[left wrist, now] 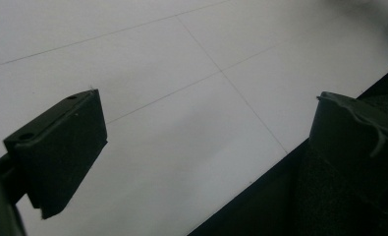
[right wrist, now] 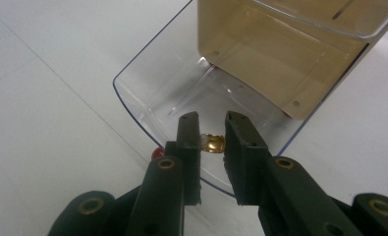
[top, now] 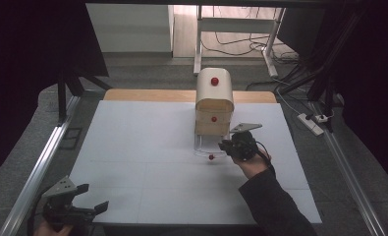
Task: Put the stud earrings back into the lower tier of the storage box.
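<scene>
A small beige drawer cabinet (top: 214,101) with red knobs stands at the back middle of the white table (top: 147,147). Its clear bottom drawer (top: 204,147) is pulled out, with its red knob (top: 211,157) at the front. My right gripper (top: 226,146) hovers at the drawer's right front. In the right gripper view, the right gripper (right wrist: 212,120) is shut on a small shiny gold object (right wrist: 214,143) above the clear drawer (right wrist: 147,73), in front of the cabinet (right wrist: 260,54). My left gripper (top: 94,196) rests open at the table's front left corner, and nothing lies between the wide-apart jaws of the left gripper (left wrist: 206,132).
The table's front edge (left wrist: 250,184) runs just under the left gripper. A metal rail (top: 39,167) borders the table on the left. A power strip (top: 310,124) and cables lie on the floor at the right. A desk frame (top: 235,29) stands beyond.
</scene>
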Action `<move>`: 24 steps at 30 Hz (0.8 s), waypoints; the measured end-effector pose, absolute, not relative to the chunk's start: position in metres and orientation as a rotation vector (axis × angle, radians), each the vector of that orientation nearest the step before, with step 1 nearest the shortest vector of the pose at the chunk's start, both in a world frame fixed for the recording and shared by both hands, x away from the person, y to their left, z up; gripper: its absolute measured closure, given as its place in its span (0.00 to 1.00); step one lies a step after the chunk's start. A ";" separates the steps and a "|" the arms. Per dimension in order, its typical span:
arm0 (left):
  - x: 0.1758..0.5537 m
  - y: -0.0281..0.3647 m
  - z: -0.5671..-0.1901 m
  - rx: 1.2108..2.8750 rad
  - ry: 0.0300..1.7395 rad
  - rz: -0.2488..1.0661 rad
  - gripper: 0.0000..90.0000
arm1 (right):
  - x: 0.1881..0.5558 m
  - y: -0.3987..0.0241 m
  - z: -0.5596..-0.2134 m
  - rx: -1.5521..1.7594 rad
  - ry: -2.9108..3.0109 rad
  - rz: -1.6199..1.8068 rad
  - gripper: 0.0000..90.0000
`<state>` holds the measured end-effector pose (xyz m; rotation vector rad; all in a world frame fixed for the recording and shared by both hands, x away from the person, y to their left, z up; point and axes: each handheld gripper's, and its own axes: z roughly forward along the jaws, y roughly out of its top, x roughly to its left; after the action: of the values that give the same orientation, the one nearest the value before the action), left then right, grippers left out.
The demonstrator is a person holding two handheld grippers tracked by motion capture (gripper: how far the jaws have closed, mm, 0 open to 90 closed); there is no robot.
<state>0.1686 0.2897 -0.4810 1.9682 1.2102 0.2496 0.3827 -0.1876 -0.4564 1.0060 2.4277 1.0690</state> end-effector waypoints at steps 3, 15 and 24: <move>0.169 0.290 -0.481 1.969 1.210 0.250 0.01 | 0.384 -0.185 -0.457 1.004 2.429 1.069 0.85; 0.169 0.290 -0.481 1.967 1.211 0.249 0.01 | 0.393 -0.171 -0.464 0.991 2.440 1.046 0.85; 0.169 0.290 -0.481 1.969 1.210 0.249 0.01 | 0.399 -0.163 -0.472 0.990 2.458 1.017 0.84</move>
<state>0.1687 0.2897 -0.4811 1.9688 1.2103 0.2495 0.3994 -0.1628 -0.4716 0.9903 2.4579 1.0167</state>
